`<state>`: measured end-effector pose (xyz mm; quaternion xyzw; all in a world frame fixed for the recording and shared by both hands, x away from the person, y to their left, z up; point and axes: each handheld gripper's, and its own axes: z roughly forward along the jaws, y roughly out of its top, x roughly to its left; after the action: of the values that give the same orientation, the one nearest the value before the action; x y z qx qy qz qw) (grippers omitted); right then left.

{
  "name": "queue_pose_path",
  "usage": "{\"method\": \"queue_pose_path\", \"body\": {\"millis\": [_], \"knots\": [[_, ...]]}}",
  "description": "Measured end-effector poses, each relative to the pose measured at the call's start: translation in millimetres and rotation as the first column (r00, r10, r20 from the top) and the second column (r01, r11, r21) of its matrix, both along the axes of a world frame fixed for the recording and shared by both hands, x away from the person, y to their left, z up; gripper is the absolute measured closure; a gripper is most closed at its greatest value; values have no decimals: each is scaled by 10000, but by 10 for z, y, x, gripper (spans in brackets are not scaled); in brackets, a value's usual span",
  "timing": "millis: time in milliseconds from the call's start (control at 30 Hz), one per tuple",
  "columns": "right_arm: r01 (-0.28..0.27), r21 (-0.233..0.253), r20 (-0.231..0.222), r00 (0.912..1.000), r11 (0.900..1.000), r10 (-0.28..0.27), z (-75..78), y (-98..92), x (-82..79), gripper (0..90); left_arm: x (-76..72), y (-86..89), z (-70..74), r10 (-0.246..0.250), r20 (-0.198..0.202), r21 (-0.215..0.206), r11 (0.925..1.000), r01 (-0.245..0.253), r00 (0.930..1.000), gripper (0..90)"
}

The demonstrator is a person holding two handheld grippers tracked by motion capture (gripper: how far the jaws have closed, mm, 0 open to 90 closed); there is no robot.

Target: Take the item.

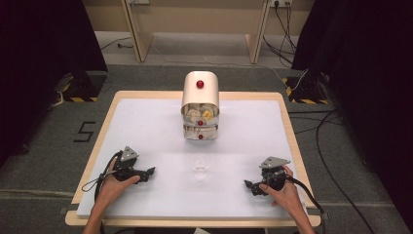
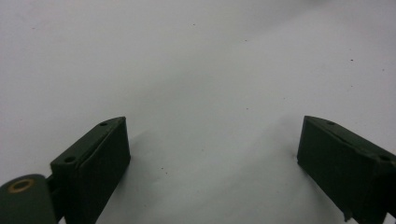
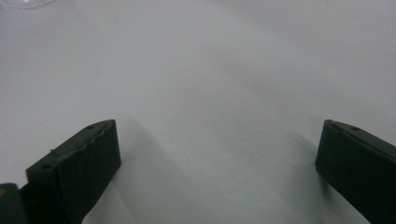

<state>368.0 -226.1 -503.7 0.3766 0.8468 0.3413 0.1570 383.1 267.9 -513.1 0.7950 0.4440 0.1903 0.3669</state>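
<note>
The clear, empty drinking glass stands at table centre, six o'clock of the cream drawer cabinet with red knobs. The left gripper and right gripper rest either side, jaws wide and empty. Best approach the glass level and close gently around its wall, since thin glass tips easily.

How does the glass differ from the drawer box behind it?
The glass is clear, low and small; the drawer box is cream, opaque and much taller. The glass looks empty, while the drawer box shows packets in its compartments and red knobs. The glass stands nearer the grippers. Both stand upright on the white table.
</note>
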Motion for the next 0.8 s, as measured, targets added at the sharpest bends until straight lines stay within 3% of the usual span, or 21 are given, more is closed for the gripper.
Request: {"method": "queue_pose_path", "body": {"millis": [100,167,267,333,400,467,800], "knots": [[-179,-22,155,9997,9998,180,10,-8,5,68,0,1,0,-2,-3,2,10000,2,10000,84],[-324,119,378,9988,9994,319,36,-26,7,238,0,0,0,1,0,1,10000,-1,10000,84],[-182,124,812,9966,9998,171,82,-10,15,102,0,0,0,0,1,-2,10000,0,10000,84],[-382,374,1032,9941,9986,341,129,-5,38,223,0,0,0,0,1,3,10000,0,10000,84],[-380,357,1259,9915,9986,332,173,23,56,147,0,1,0,0,-2,-3,10000,0,10000,84],[-499,434,1553,9869,9978,426,230,60,77,208,0,1,0,-1,-4,-4,10000,1,10000,84],[-1031,469,2260,9700,9936,900,474,333,218,223,0,1,0,0,-3,-5,10000,0,10000,84]]}}
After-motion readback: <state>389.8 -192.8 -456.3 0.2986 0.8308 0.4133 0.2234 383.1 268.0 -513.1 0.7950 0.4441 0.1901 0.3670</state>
